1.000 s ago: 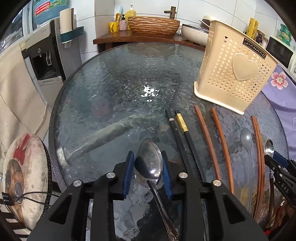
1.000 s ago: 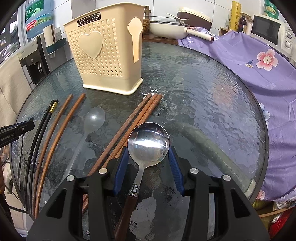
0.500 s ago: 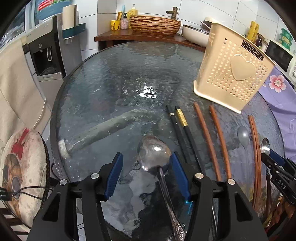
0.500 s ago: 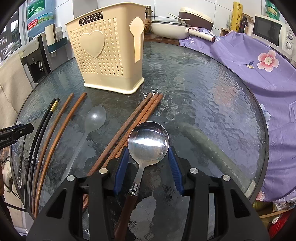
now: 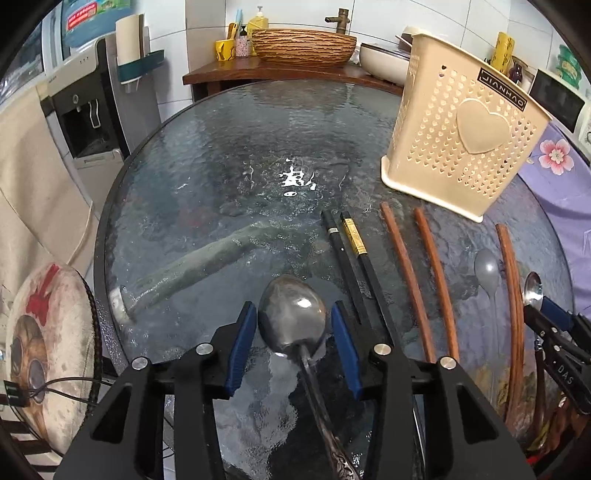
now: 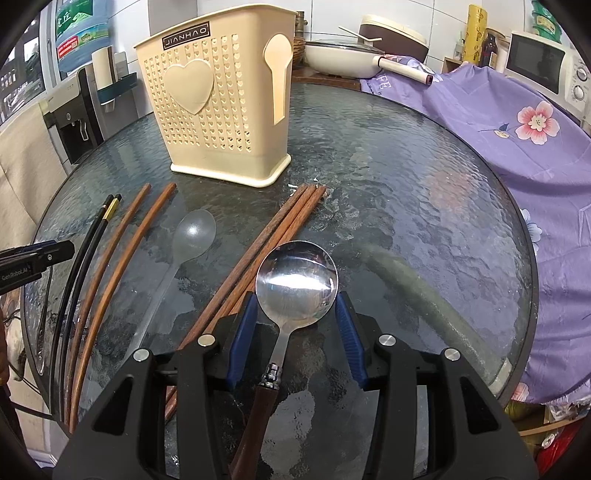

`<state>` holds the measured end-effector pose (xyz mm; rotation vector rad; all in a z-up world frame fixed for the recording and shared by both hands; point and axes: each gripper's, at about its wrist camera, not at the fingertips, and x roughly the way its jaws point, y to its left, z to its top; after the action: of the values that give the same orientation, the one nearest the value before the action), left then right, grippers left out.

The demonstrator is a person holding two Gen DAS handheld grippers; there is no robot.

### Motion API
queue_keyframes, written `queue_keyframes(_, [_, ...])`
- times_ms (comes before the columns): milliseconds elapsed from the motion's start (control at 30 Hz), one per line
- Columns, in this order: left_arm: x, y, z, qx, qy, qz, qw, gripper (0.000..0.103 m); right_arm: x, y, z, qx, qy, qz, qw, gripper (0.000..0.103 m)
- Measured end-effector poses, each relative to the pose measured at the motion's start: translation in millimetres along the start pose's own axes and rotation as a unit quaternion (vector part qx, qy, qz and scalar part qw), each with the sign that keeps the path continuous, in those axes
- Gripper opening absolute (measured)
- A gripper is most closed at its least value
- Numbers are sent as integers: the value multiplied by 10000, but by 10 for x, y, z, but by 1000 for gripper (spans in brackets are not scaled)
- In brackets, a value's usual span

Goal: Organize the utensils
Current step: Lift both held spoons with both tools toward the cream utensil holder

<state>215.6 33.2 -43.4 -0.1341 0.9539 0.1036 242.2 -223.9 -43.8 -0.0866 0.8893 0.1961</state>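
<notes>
While jaws stand apart, left gripper (image 5: 293,345) straddles dull metal spoon (image 5: 292,320) lying on glass table (image 5: 207,177); right gripper (image 6: 294,334), likewise spread, straddles wood-handled spoon (image 6: 296,282). Beyond: black chopsticks (image 5: 354,258), brown chopsticks (image 6: 266,251), translucent spoon (image 6: 192,236), cream utensil basket (image 6: 218,107) upright.

— What sort of place is this?
— A home kitchen: white tiled walls (image 5: 388,18) rise behind a round dark textured-glass table (image 6: 406,177).
— What shows it?
— A white microwave oven (image 6: 543,62), a cream long-handled pan (image 6: 343,57), a grey-and-white water dispenser (image 5: 85,122), a woven brown basin (image 5: 303,46) under a brass tap (image 5: 341,18), and a purple floral cloth (image 6: 517,122).
</notes>
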Motion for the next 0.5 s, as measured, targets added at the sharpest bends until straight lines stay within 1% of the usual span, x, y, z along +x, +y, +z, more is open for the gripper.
queue_keyframes(67, [7, -3, 6, -13, -1, -11, 10000, 40, -2, 2, 1, -13, 0, 5, 10000, 44])
queue_keyframes(100, [11, -6, 14, -27, 5, -26, 10000, 37, -3, 2, 1, -16, 2, 13, 10000, 44])
queue_keyframes(333, [35, -23, 45, 53, -18, -20, 10000, 37, 1, -10, 17, -43, -2, 34, 10000, 44])
queue_keyframes(433, [41, -30, 61, 66, -23, -102, 9999, 37, 5, -28, 25, -42, -14, 52, 10000, 44])
queue_keyframes(467, [39, -39, 66, 80, -42, -111, 9999, 37, 3, -36, 28, -42, -35, 53, 10000, 43])
queue_keyframes(500, [17, -42, 80, 108, -110, -115, 9998, 37, -3, -46, 30, -39, -58, 52, 10000, 38])
